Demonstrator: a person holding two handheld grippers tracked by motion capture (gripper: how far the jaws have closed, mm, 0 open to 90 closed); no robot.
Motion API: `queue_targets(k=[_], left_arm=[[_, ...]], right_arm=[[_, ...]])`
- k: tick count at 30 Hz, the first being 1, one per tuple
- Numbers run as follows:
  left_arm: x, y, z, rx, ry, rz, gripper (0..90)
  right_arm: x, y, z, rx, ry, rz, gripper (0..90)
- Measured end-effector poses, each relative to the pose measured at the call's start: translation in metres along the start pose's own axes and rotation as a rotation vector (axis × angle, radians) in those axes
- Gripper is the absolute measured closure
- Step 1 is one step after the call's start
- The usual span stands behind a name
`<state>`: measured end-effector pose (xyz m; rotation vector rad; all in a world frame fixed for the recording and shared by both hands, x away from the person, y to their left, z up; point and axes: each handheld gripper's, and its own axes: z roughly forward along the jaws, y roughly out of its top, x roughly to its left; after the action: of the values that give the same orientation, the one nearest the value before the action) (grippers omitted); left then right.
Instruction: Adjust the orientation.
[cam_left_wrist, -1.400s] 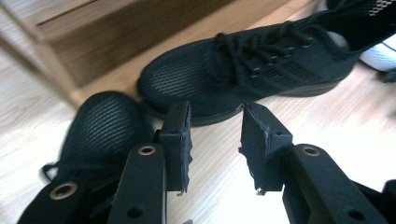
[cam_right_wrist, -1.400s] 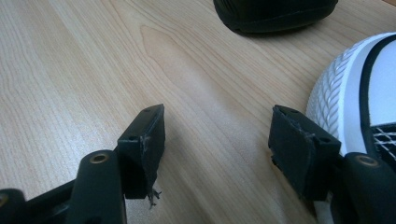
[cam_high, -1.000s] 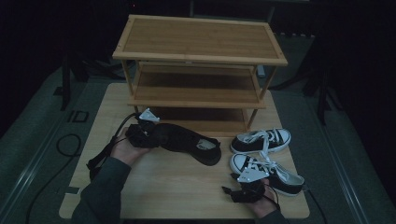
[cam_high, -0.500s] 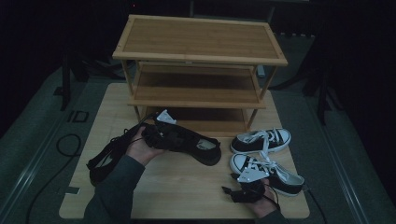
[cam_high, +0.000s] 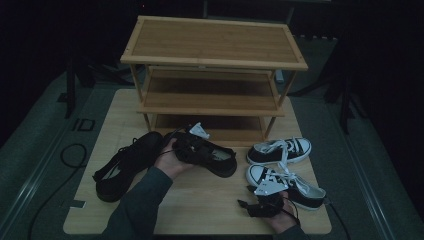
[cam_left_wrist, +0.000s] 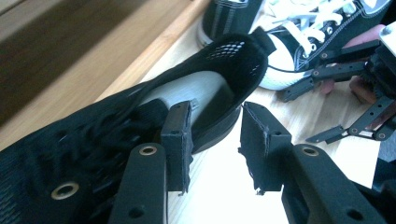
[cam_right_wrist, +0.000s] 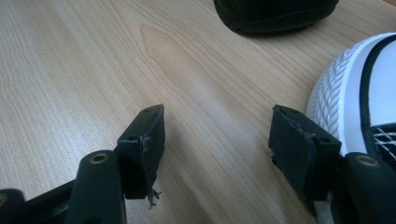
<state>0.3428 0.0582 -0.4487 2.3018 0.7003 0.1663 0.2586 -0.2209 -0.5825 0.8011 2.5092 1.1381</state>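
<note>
A: In front of the three-tier bamboo shoe rack (cam_high: 215, 75), on the table (cam_high: 120, 107): one black mesh low shoe (cam_high: 212, 155), long axis running left to right across the table, heel toward the white-laced canvas pair (cam_high: 280, 150).

B: Left tool (cam_left_wrist: 212, 140)?

A: At that shoe's collar, one jaw inside the opening, the other outside and clear of the side wall; not pinching it. Its mate (cam_high: 125, 162) lies just left.

B: Right tool (cam_right_wrist: 217, 140)?

A: Jaws parted, empty, resting low on the table near the sneaker toe; the left hand is nearer.
</note>
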Motion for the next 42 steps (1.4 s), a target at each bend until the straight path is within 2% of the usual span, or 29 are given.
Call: queue_targets(k=[6, 12, 21, 25, 27, 28, 29, 38, 40, 42], left_arm=[[-0.008, 0.008, 0.016, 0.008, -0.029, 0.017, 63.4], [-0.013, 0.012, 0.025, 0.025, -0.042, 0.035, 62.6], [-0.017, 0.016, 0.034, 0.047, -0.045, 0.051, 63.4], [-0.019, 0.017, 0.039, 0.061, -0.029, 0.066, 70.4], [-0.02, 0.018, 0.041, 0.066, -0.008, 0.079, 80.2], [-0.021, 0.018, 0.041, 0.064, 0.002, 0.075, 85.8], [-0.021, 0.018, 0.041, 0.065, 0.003, 0.072, 87.4], [-0.027, 0.005, 0.027, 0.078, -0.001, 0.097, 88.2], [-0.028, -0.001, 0.021, 0.08, -0.006, 0.098, 88.1], [-0.027, -0.01, 0.014, 0.071, -0.013, 0.079, 88.0]], right_arm=[[0.0, 0.0, 0.0, 0.0, 0.0, 0.0, 35.8], [0.0, 0.0, 0.0, 0.0, 0.001, 0.001, 35.8], [0.0, 0.0, 0.0, -0.001, 0.001, 0.001, 35.7], [0.0, 0.0, 0.0, -0.001, 0.001, 0.001, 35.7], [0.0, 0.0, 0.0, -0.001, 0.001, -0.001, 35.7], [0.0, 0.0, 0.0, -0.001, 0.001, -0.001, 35.7], [0.0, 0.0, 0.0, -0.001, 0.0, -0.001, 35.7], [0.0, 0.0, 0.0, 0.0, 0.001, -0.001, 35.6], [0.0, 0.0, 0.0, 0.0, 0.001, -0.001, 35.6], [0.0, 0.0, 0.0, 0.0, 0.001, -0.002, 35.6]])
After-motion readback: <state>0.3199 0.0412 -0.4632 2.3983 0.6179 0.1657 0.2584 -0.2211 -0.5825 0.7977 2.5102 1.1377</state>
